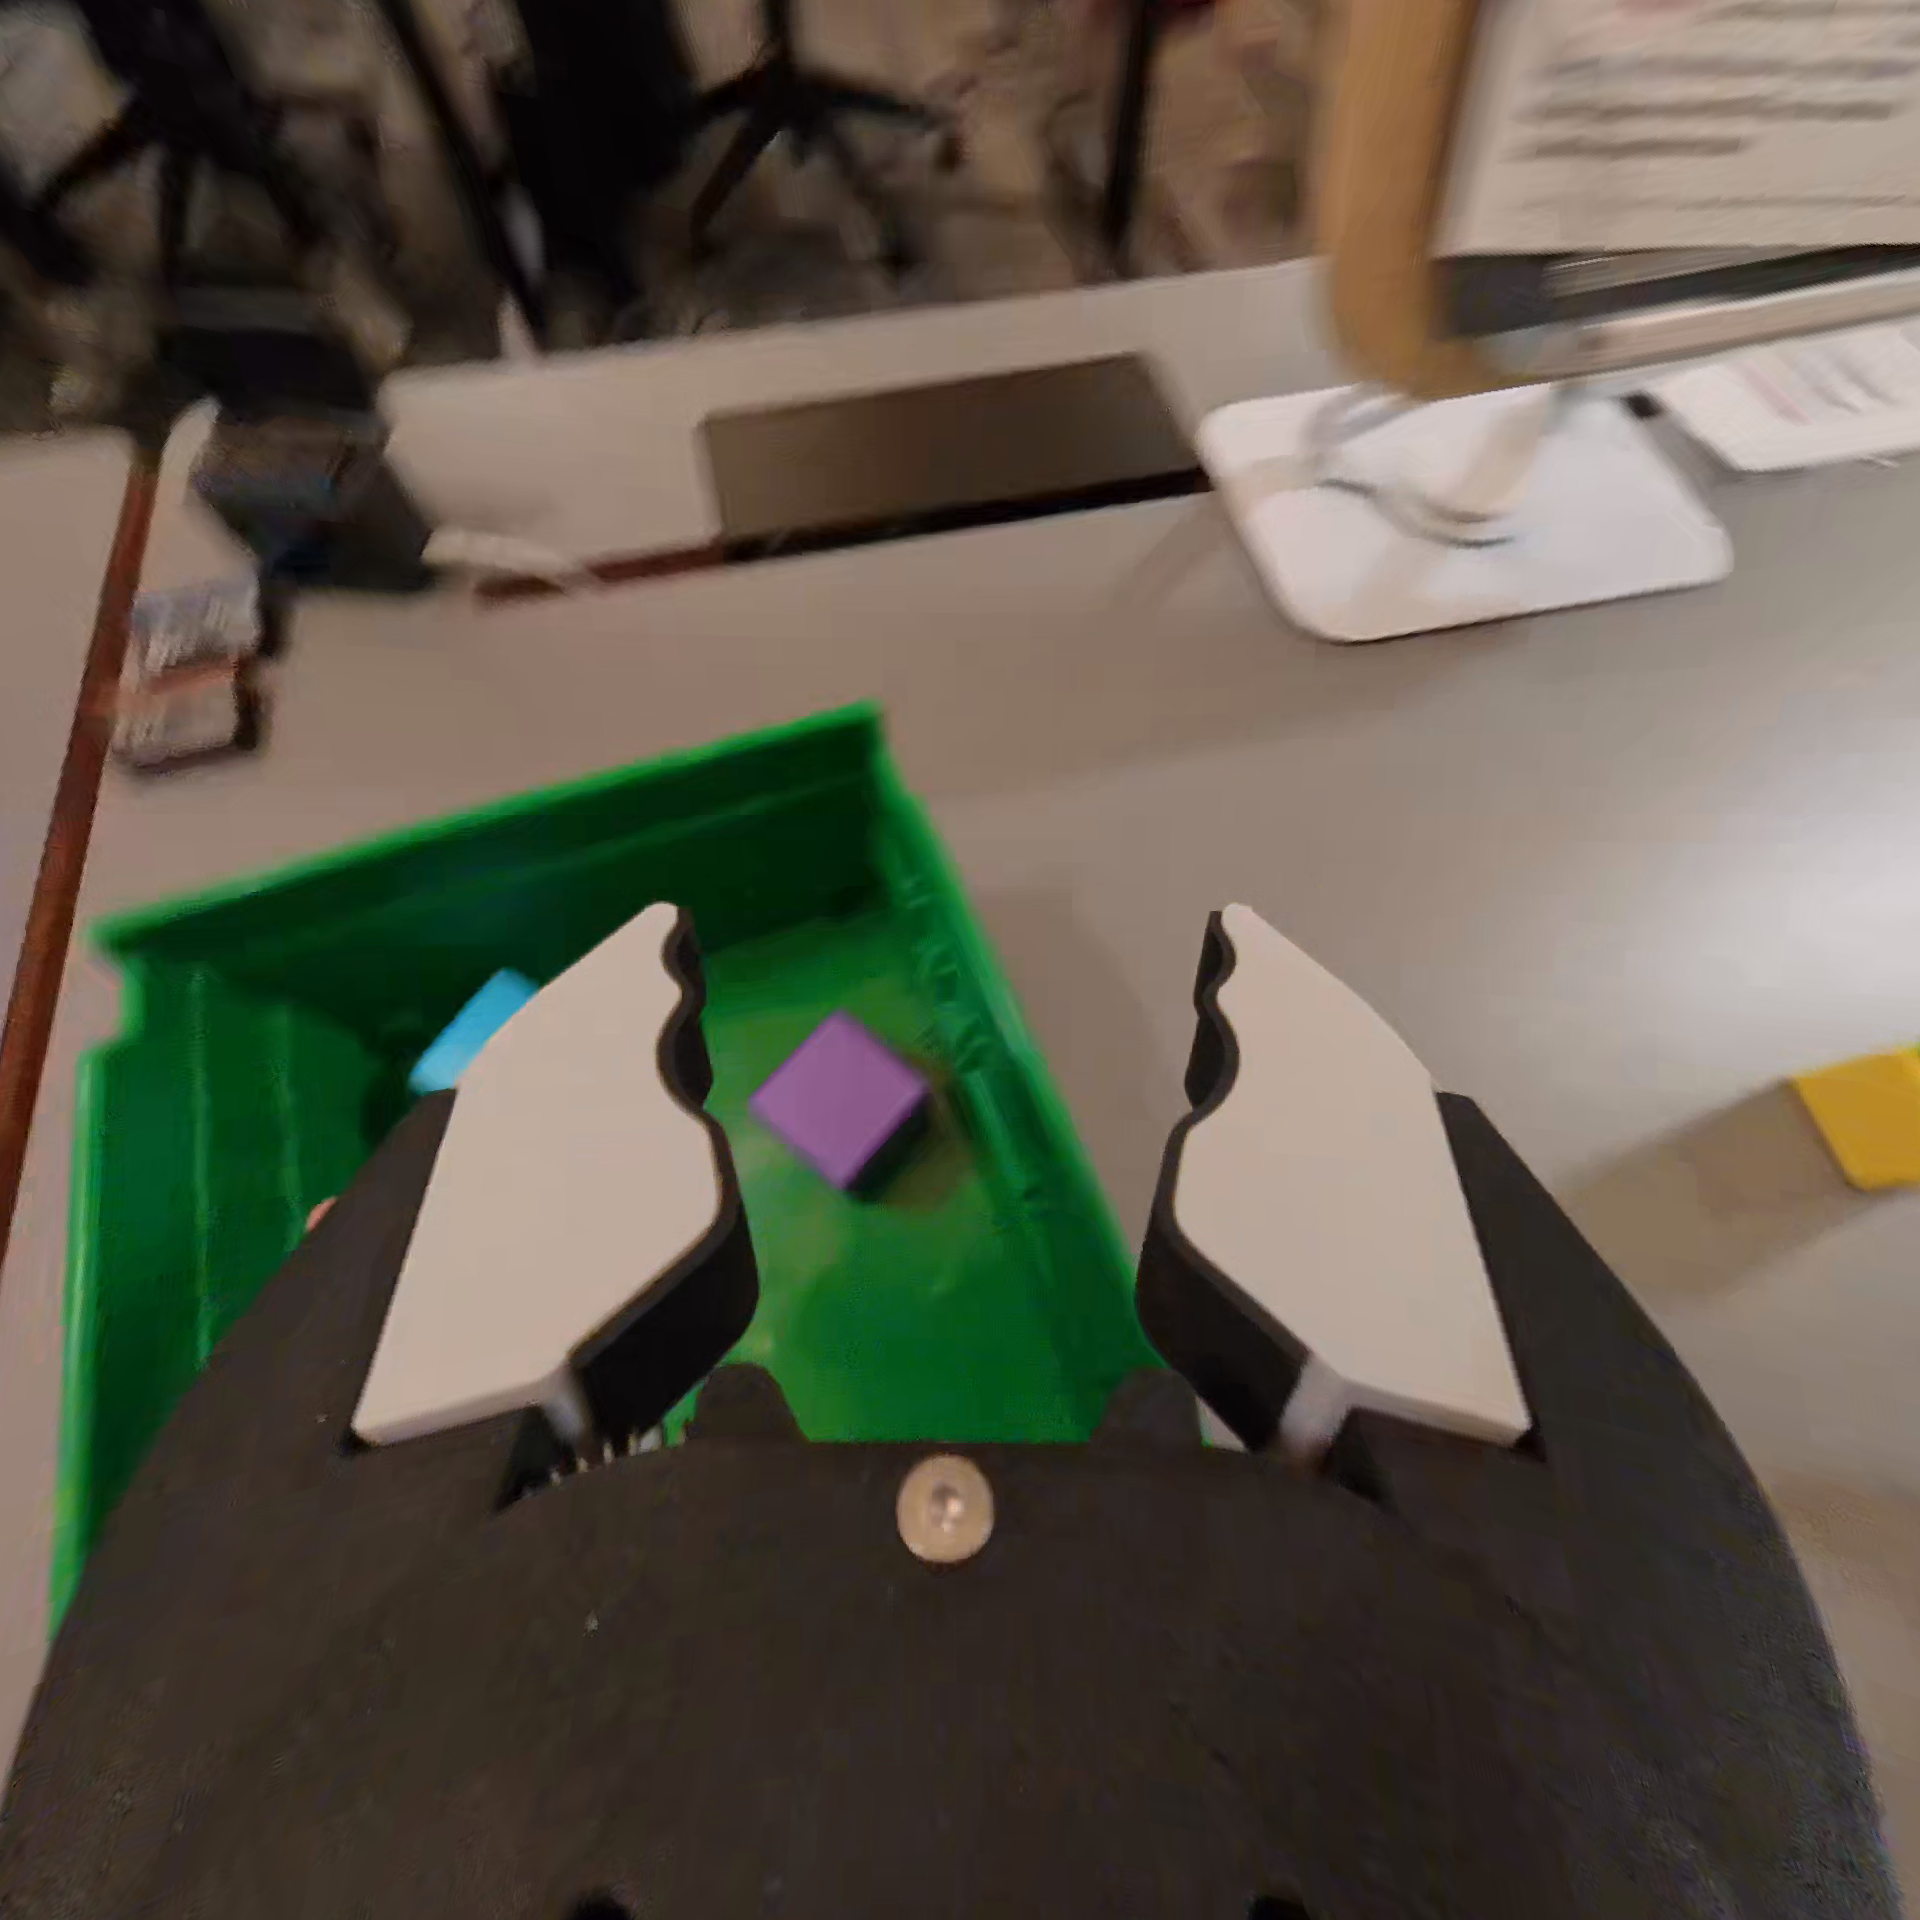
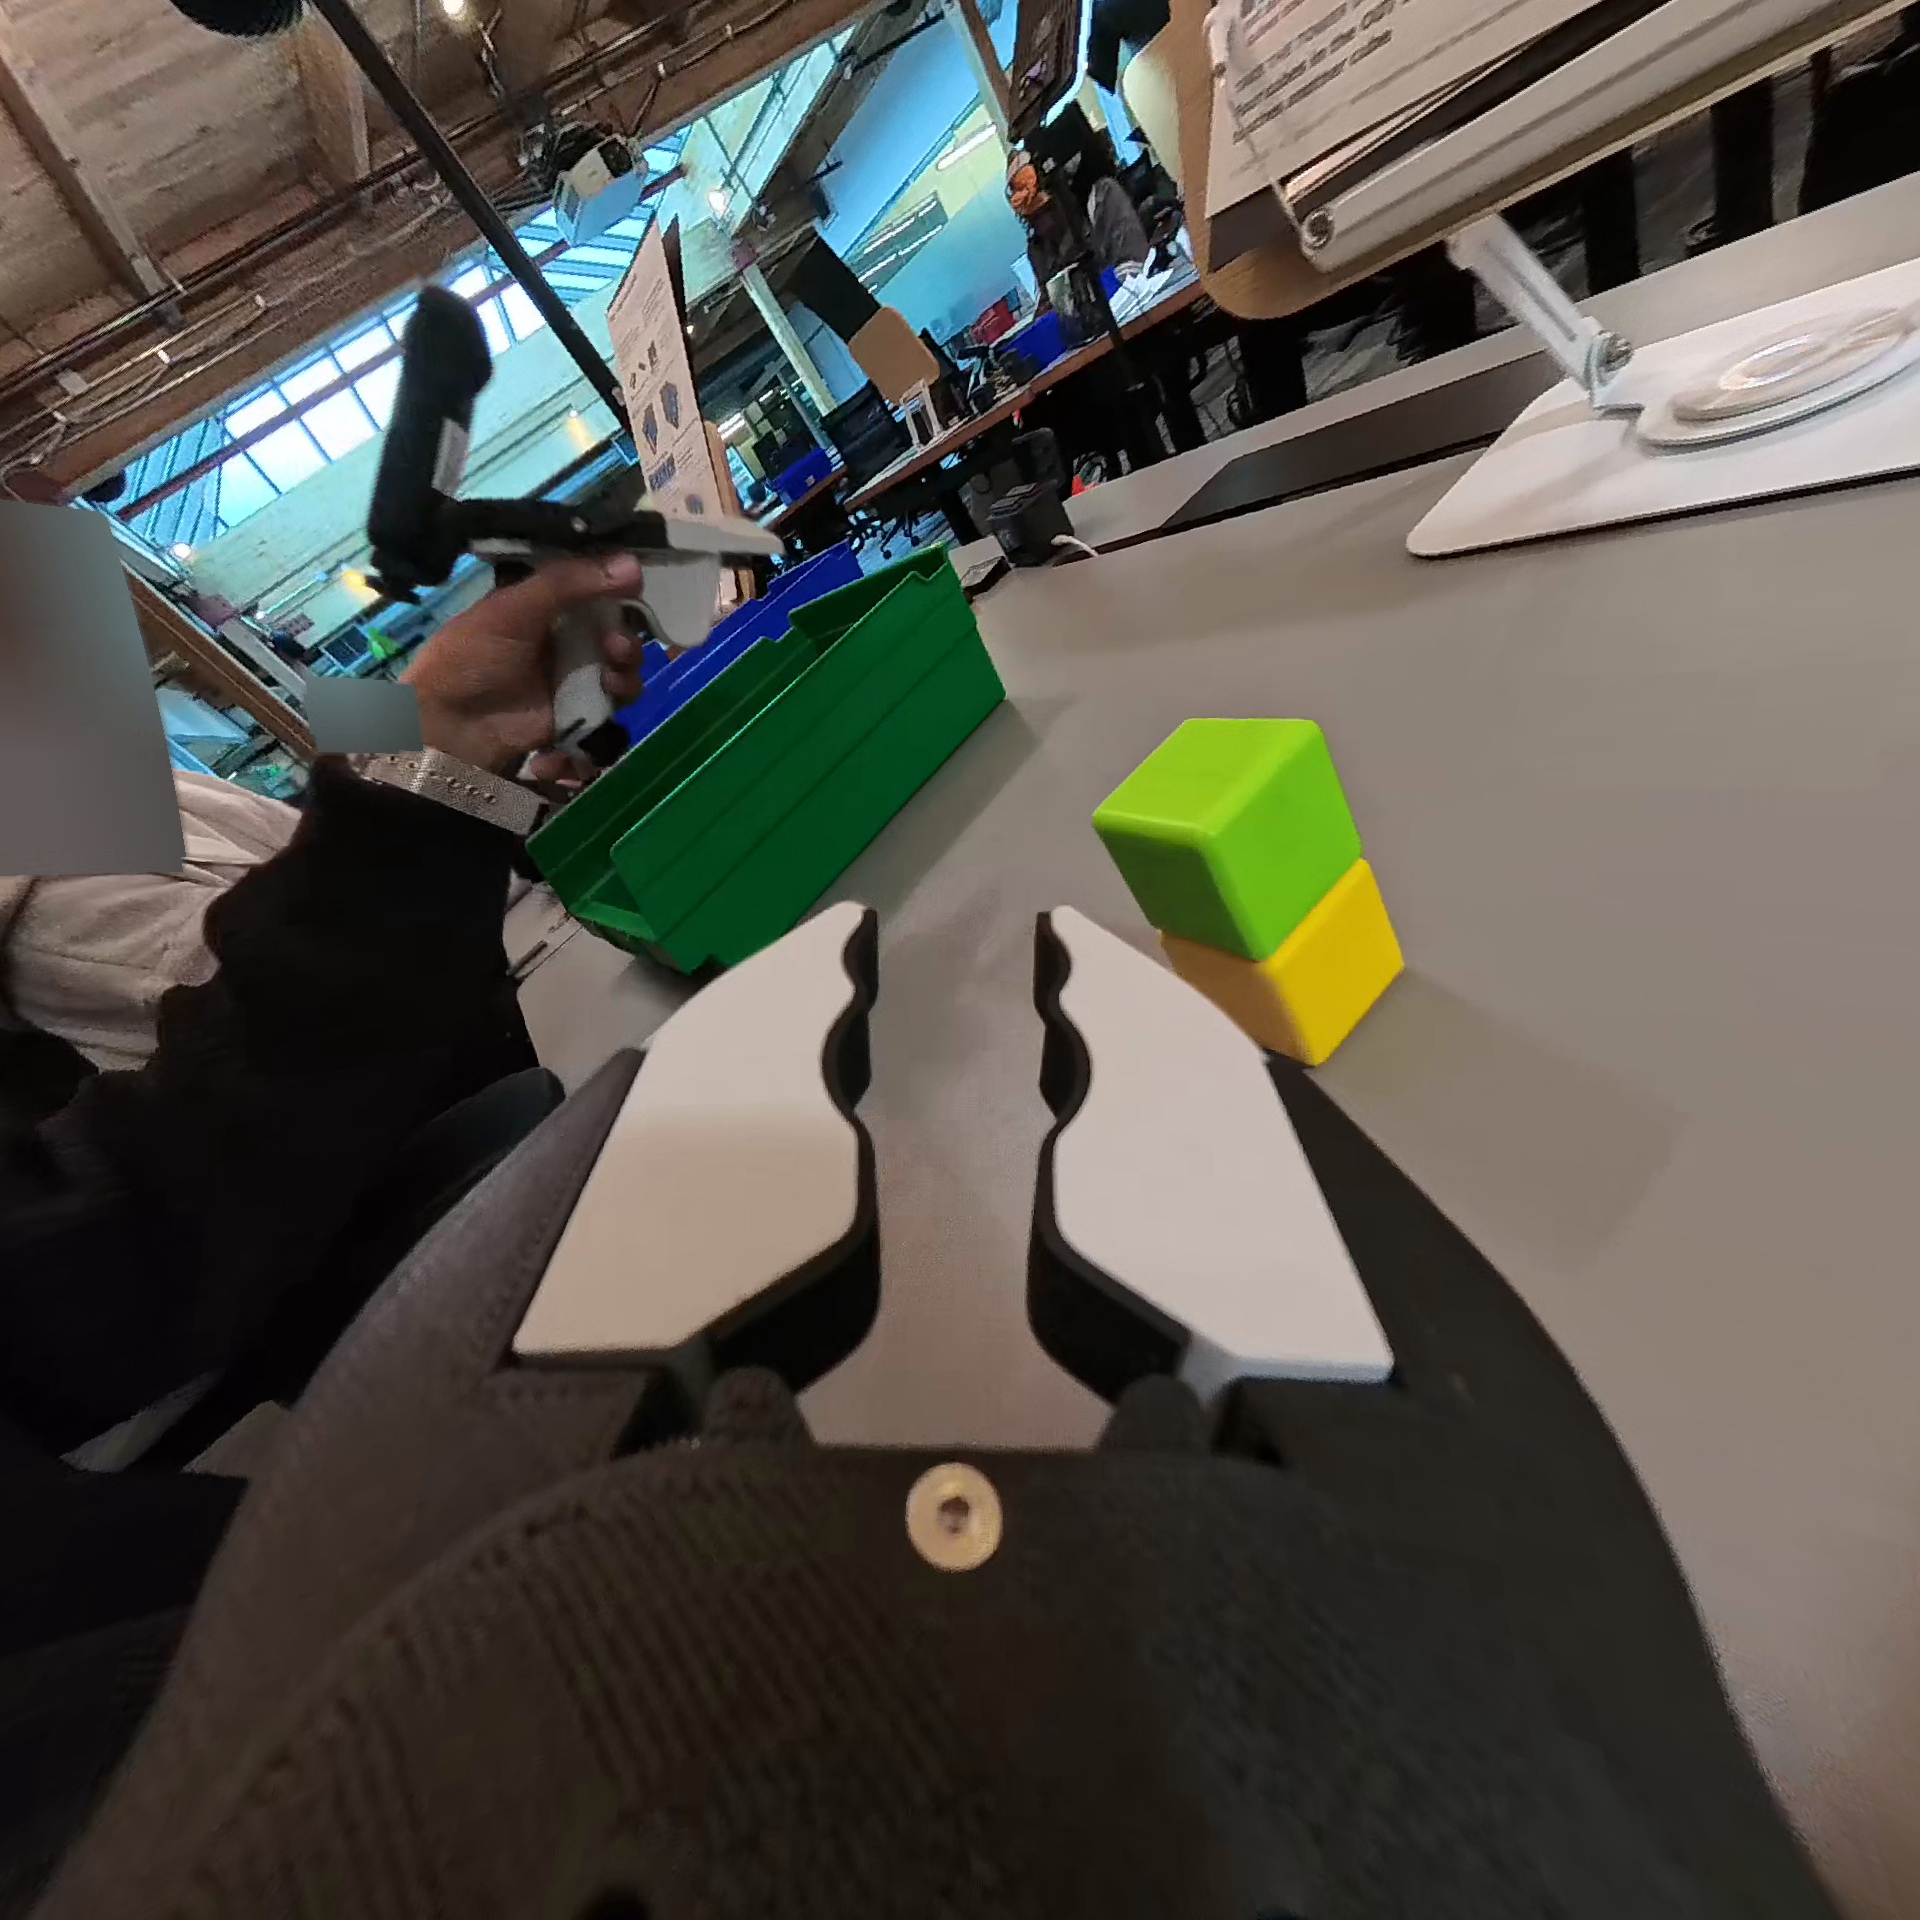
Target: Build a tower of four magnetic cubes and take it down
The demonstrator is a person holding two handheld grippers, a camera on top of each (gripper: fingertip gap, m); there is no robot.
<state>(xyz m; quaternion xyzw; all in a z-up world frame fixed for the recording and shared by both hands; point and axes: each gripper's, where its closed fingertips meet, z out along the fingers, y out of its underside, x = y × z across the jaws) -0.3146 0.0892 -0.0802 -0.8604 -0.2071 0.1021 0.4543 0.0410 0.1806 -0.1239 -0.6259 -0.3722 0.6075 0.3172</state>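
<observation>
The left gripper (image 1: 951,920) hangs above the green bin (image 1: 499,831) with its jaws spread wide and nothing between them. Below and just ahead of the gap, a purple cube (image 1: 840,1096) lies loose on the bin floor, near the wall on the gripper's right-hand side. A light blue cube (image 1: 478,1023) sits further to the left in the same bin, mostly covered by the left finger, so its full shape cannot be made out. The bin's near wall is hidden under the gripper body. This view is blurred, which smears the white monitor stand (image 1: 1455,520) and the yellow object (image 1: 1870,1127) cut off at the frame edge to the right.

The right gripper (image 2: 956,920) sits low over the grey table (image 2: 1558,1299), jaws partly apart and empty, with bare tabletop showing through the gap. Just ahead and to its right stands a lime green cube (image 2: 1231,831) stacked squarely on a yellow cube (image 2: 1299,987); the fingertips are near the stack but do not touch it. The low, flat pose looks suited to a sideways approach at cube height. Farther off to the left, the green bin (image 2: 790,779) appears side-on, its contents hidden by its wall, with blue bins (image 2: 769,623) behind it. A hand (image 2: 499,665) holds the left gripper (image 2: 717,535) above that bin; its jaws cannot be read from this angle.
</observation>
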